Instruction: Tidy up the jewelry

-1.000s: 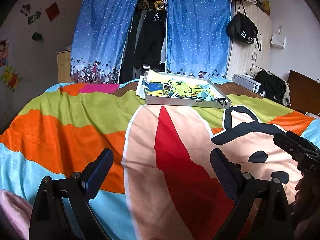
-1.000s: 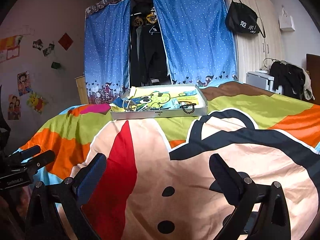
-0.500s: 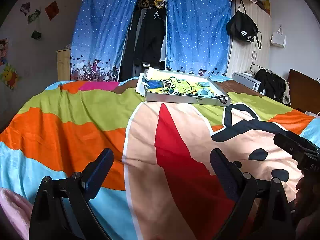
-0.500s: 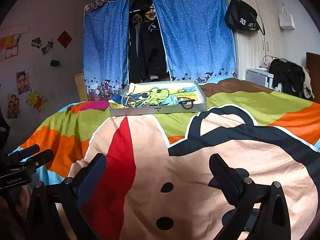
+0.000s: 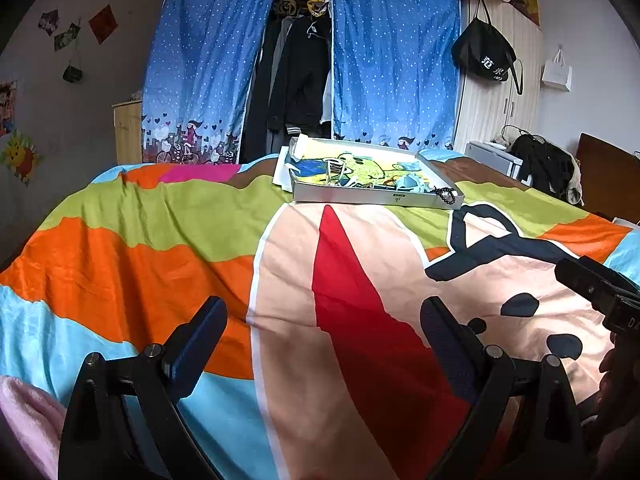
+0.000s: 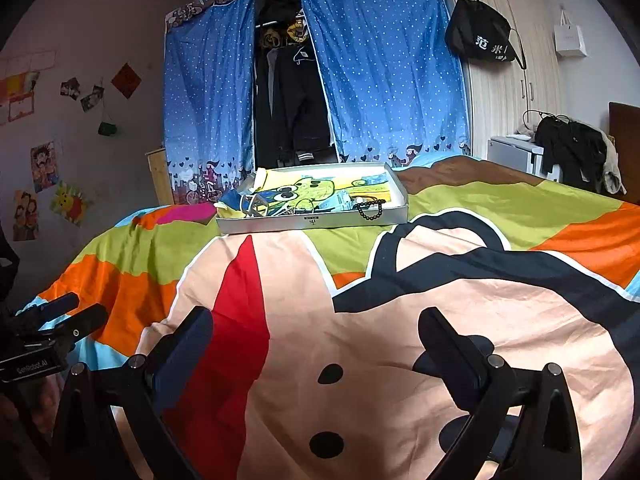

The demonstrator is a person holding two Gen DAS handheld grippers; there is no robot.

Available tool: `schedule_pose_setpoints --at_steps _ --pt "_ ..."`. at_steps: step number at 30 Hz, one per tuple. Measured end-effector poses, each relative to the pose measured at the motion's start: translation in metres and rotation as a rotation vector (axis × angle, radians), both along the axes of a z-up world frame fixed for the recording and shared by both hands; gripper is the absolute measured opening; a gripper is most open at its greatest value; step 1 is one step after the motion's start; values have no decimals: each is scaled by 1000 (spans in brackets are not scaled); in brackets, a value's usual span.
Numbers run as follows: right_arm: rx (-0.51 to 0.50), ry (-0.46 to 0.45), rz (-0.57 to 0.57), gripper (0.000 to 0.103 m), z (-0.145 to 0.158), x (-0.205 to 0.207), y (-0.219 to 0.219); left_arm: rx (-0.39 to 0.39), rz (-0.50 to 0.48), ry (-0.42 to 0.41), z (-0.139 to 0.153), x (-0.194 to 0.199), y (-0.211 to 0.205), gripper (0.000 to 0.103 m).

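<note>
Bedspread (image 6: 360,344) lies bare between both spread, unladen hand-held grippers (image 5: 324,324) (image 6: 316,328) and far-edge tray (image 6: 312,222).

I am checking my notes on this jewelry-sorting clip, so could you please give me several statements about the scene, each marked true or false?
1. The shallow silver metal tray sits on the colourful cartoon bedspread. True.
2. The string of dark round beads hangs over the tray's front wall. True.
3. The left gripper is shut on the beads. False: its jaws stand wide apart and hold nothing.
4. The right gripper is open, over the bedspread and short of the tray. True.
5. The black drawstring bag lies inside the tray. False: it hangs on the pale wooden wardrobe.
6. The blue dotted curtains are drawn fully closed. False: a gap shows dark hanging clothes.
</note>
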State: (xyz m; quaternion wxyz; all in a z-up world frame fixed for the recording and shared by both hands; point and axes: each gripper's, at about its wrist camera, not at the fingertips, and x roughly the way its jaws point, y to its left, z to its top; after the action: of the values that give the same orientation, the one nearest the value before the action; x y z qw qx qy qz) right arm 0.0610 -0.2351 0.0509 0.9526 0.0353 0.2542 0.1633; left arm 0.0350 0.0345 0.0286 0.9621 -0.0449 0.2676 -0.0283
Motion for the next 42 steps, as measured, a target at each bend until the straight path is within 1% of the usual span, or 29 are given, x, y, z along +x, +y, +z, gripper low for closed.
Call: schedule_pose_setpoints --at_steps 42 --pt "2 5 -1 103 0 -1 -1 11 -11 1 -2 -1 0 95"
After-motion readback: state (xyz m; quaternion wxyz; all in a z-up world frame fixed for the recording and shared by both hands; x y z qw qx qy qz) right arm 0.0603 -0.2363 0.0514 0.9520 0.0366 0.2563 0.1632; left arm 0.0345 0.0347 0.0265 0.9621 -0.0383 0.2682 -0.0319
